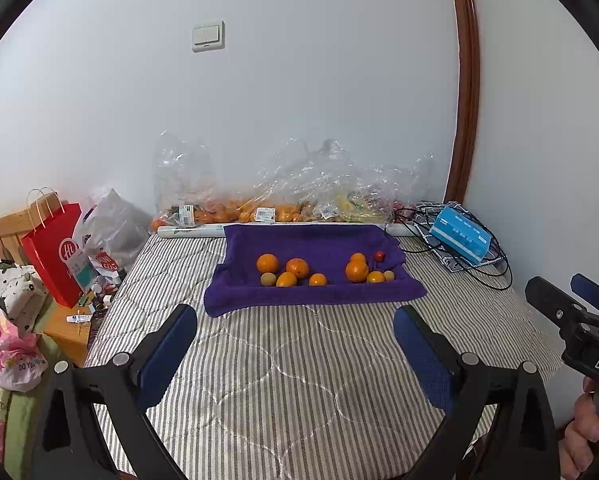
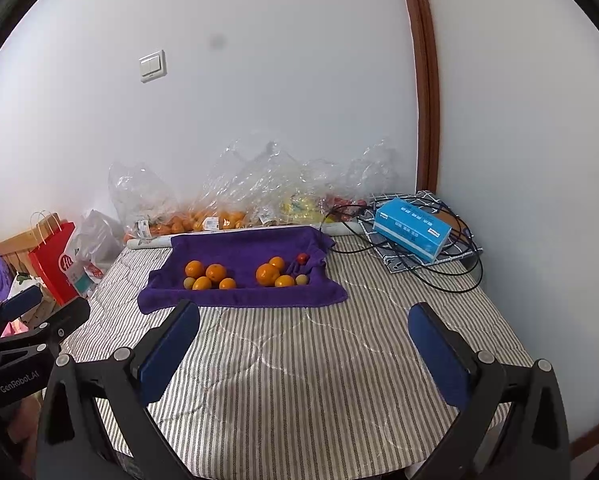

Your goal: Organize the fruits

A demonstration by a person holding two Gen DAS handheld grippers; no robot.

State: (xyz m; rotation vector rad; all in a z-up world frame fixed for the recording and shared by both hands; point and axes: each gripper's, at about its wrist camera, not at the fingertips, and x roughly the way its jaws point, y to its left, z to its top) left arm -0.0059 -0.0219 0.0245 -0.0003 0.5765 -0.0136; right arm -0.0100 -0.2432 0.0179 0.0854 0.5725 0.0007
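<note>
While hovering over the striped mattress point(image 1: 283, 368) with nothing in the way up front: left gripper point(image 1: 295, 336) spread wide, blue pads point(image 1: 171, 356) empty, pointed at the purple towel point(image 1: 311, 248) near the far edge. Same deal with the right gripper point(image 2: 303, 340), wide open, holding nothing.

On the towel, two loose groups of fruit. Left bunch: oranges point(image 1: 297, 267) plus one small greenish fruit point(image 1: 268, 279), touching or just beside each other. Right bunch: a big orange point(image 1: 356, 271), smaller ones around it, and a little red fruit point(image 1: 379, 255) toward the towel's far right corner. Towel edges rucked up around them like a shallow tray.

Behind the towel, along the far edge against the wall: a white roll point(image 1: 191, 232) and clear plastic bags point(image 1: 259, 196) stuffed with more oranges and something yellow. Far right corner: blue tissue box point(image 2: 411, 228) sitting on patterned cloth, tangled in black cable point(image 2: 439, 276). Off the left edge: red paper bag point(image 1: 53, 248), grey bag, clutter on a wooden stand.

View differences: left wrist camera catches the right gripper and a hand point(image 1: 583, 436) at its right border, plus pink and floral bedding at the left. Right wrist camera shows the left gripper at its left border, and a much clearer look at the tissue box.
</note>
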